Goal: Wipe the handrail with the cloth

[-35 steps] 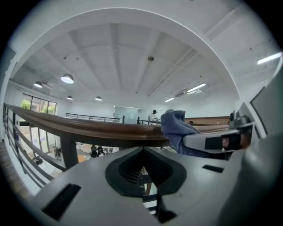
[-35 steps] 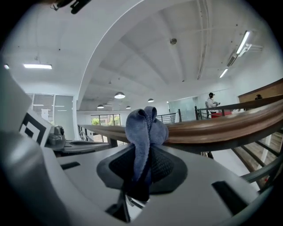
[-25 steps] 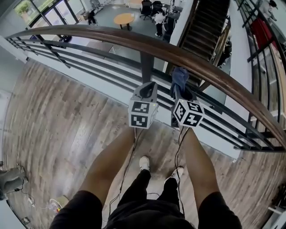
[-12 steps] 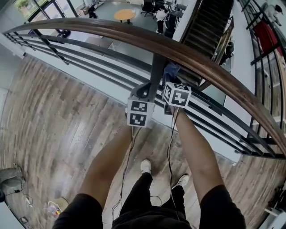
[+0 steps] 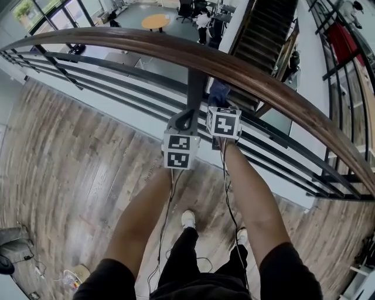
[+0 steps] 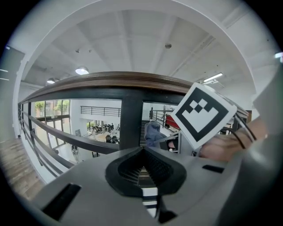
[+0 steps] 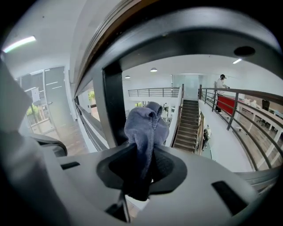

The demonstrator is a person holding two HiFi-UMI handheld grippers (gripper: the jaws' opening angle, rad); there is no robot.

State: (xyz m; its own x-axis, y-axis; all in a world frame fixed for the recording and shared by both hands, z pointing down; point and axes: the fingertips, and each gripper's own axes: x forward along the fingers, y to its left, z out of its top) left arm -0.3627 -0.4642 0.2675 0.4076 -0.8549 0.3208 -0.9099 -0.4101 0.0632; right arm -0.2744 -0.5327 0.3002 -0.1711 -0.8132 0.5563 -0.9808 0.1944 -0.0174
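Right gripper view: right gripper [image 7: 143,170] clamped on blue cloth [image 7: 146,126], bunched upward under handrail [image 5: 146,45]. Left gripper [image 6: 142,170] pressed shut on nothing, dark post [image 6: 131,119] just ahead.

The floor [image 5: 70,152] is grey-brown wood planks, glossy with reflected daylight. Loose cables [image 5: 35,266] lie at its near left corner. Past the landing's edge a lower hall opens, with a round wooden table [image 5: 155,21] and dark office chairs [image 5: 186,9] near it. Tall windows [image 5: 64,13] at the far left show greenery outside. A dark staircase [image 5: 266,35] climbs at the right. Overhead, a white ceiling [image 6: 132,39] carries a round lamp [image 6: 82,70] and a strip light [image 6: 213,77]. Across the void, a gallery [image 7: 152,92] has a red panel [image 7: 227,105].
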